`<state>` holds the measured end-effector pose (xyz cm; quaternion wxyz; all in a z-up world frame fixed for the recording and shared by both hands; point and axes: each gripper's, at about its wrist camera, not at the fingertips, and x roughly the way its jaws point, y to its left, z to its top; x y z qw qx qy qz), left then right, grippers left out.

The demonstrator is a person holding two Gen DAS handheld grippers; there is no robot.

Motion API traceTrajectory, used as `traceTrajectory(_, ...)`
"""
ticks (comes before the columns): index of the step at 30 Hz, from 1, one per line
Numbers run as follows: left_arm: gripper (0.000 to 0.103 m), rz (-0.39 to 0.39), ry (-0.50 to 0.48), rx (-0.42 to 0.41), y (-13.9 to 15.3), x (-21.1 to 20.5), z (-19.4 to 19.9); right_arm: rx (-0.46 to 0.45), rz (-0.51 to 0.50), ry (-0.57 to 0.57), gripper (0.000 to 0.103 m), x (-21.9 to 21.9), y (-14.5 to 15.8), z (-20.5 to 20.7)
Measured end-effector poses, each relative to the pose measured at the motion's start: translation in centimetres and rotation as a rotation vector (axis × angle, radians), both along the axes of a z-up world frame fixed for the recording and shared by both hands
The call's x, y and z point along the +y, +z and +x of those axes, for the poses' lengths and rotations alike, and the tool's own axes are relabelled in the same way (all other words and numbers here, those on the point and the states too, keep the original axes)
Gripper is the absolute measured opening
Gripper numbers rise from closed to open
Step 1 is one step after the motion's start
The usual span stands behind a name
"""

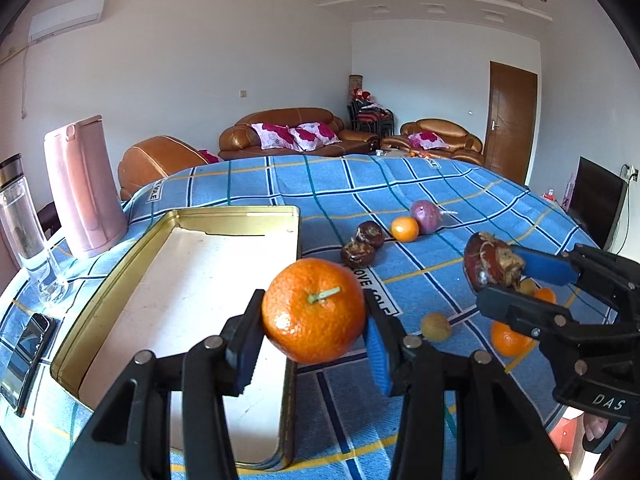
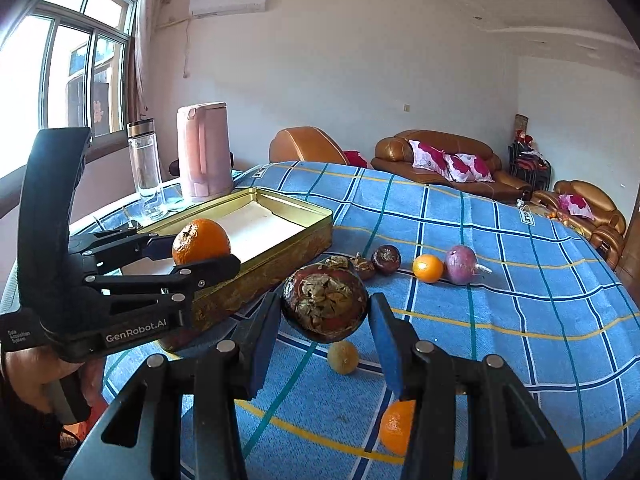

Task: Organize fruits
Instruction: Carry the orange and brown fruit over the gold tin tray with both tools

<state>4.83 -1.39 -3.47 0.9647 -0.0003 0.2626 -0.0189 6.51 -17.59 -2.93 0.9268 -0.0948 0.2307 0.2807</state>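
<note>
Orange round tangerine [image 1: 314,310] is sitting pinched in the left gripper [image 1: 314,344] over the gold tin tray's rim [image 1: 236,213], right gripper [image 2: 324,344] clamping a dark wrinkled mangosteen [image 2: 324,304]; either could be slipping out onto the blue checked cloth [image 2: 500,280].

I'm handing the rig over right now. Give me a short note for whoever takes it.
Left gripper: shut on a tangerine, held at the gold tin's near corner.
Right gripper: shut on a dark mangosteen, held above the cloth.
Tin: no fruit inside that shows.
Left on the blue checked cloth: two mangosteens, two small oranges, a purple fruit, a small yellowish fruit.
Next, probably: set both held fruits in the tin.
</note>
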Motion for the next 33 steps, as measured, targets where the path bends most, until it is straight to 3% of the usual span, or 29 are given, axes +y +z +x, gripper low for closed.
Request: traceTrajectory(33, 0.047, -0.017, 0.098, -0.006, -0.4, 4.7, -0.1, -0.033, -0.041, 0.087, 0.048, 5.2, 0.1, 0.5)
